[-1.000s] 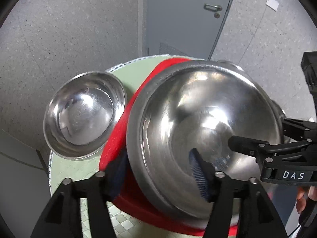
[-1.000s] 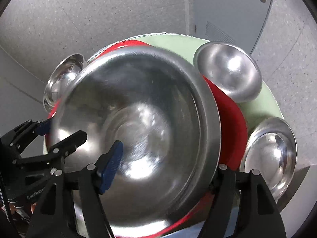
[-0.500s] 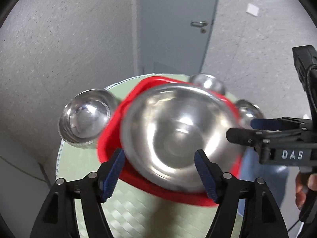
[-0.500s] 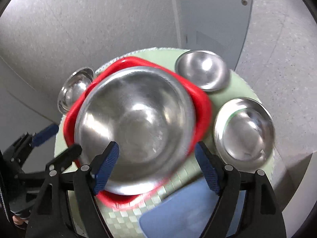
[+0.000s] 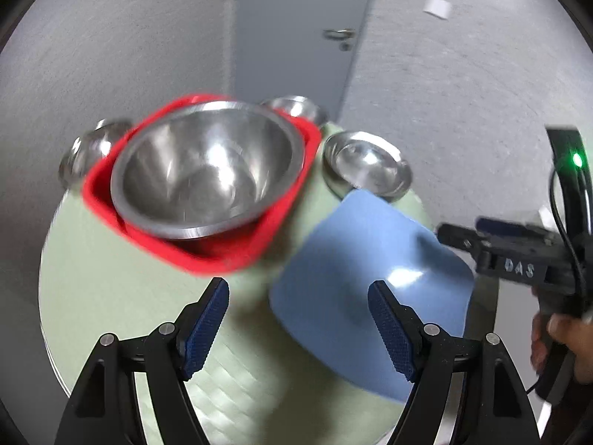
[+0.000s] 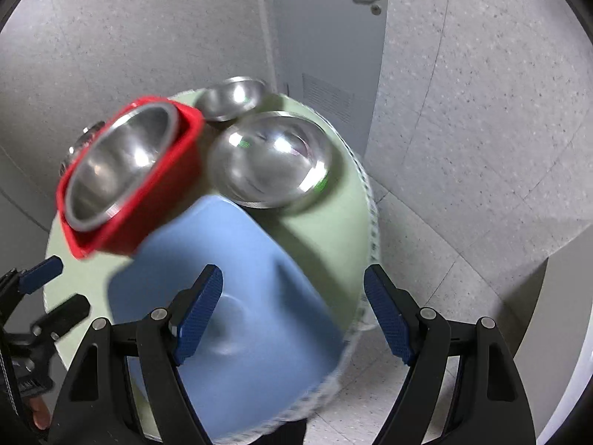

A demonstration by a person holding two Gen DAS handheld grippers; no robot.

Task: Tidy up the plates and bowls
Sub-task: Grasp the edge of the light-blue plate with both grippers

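A large steel bowl (image 5: 207, 170) sits inside a red square plate (image 5: 222, 252) on a round green table (image 5: 111, 296); both show in the right wrist view, the bowl (image 6: 118, 167) in the plate (image 6: 122, 237). A blue square plate (image 5: 370, 278) lies at the table's near right, also in the right wrist view (image 6: 237, 296). My left gripper (image 5: 298, 328) is open and empty, above the table in front of the red plate. My right gripper (image 6: 292, 313) is open and empty over the blue plate; it also shows in the left wrist view (image 5: 481, 231).
Three smaller steel bowls stand around the red plate: one at the right (image 5: 367, 165), seen too in the right wrist view (image 6: 270, 159), one behind (image 5: 296, 109), one at the left (image 5: 89, 148). Grey walls and a door (image 5: 296, 18) lie beyond the table.
Both grippers have let go of the large steel bowl, which now rests in the red plate, and have pulled back and up. The blue plate has come into view.
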